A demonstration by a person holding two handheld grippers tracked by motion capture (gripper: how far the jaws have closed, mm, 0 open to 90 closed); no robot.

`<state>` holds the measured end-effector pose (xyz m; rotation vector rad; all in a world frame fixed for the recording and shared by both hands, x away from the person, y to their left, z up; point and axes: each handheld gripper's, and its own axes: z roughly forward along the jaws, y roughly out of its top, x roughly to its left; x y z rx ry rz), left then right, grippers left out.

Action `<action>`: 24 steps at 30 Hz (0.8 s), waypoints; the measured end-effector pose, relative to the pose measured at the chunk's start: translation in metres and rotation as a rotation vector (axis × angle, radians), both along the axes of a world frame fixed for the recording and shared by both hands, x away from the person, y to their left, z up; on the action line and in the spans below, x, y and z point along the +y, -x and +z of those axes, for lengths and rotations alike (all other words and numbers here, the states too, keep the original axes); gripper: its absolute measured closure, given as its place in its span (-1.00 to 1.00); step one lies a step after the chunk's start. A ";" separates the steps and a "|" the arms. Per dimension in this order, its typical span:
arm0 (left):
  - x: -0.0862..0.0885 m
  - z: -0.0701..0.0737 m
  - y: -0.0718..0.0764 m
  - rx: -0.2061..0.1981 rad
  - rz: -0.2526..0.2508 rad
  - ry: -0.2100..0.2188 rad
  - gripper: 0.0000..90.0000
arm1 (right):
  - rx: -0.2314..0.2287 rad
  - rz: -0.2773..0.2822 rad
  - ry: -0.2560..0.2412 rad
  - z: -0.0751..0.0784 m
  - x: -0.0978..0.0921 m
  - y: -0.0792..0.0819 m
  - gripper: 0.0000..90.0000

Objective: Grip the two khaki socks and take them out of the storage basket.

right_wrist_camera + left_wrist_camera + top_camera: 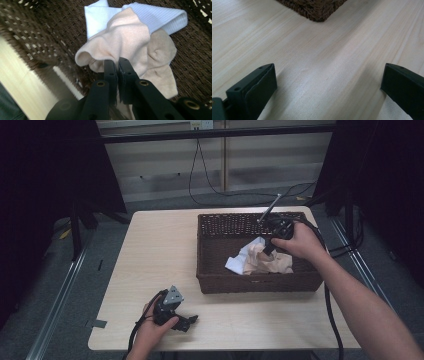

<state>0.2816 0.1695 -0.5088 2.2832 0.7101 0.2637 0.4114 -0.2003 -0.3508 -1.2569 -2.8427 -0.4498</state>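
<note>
Right hand-held gripper (117,66) pinches peach sock (125,40) in basket (210,270). Sock soft, light, floppy; grab thick fold. Left hand-held gripper (329,82) wide apart over desk (317,50).

Bare table (155,250) left of basket (210,282) — open passage, basket walls hem socks (262,260).

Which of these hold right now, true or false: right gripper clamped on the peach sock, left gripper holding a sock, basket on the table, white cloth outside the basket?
1. The right gripper is shut on the peach sock. True.
2. The left gripper holds a sock. False: its jaws stand open over the bare table.
3. The wicker basket sits on the table. True.
4. The white cloth lies outside the basket. False: it lies inside, under the peach sock.
</note>
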 end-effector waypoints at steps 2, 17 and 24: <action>0.000 0.000 0.000 0.000 0.000 0.000 -1.00 | 0.003 -0.002 -0.003 0.007 -0.002 0.002 0.92; 0.000 0.000 0.000 0.000 0.000 0.000 -1.00 | 0.007 0.058 -0.028 0.047 -0.012 0.019 0.92; 0.000 0.000 0.000 0.000 0.000 0.000 -1.00 | -0.011 0.092 -0.047 0.066 -0.015 0.030 0.92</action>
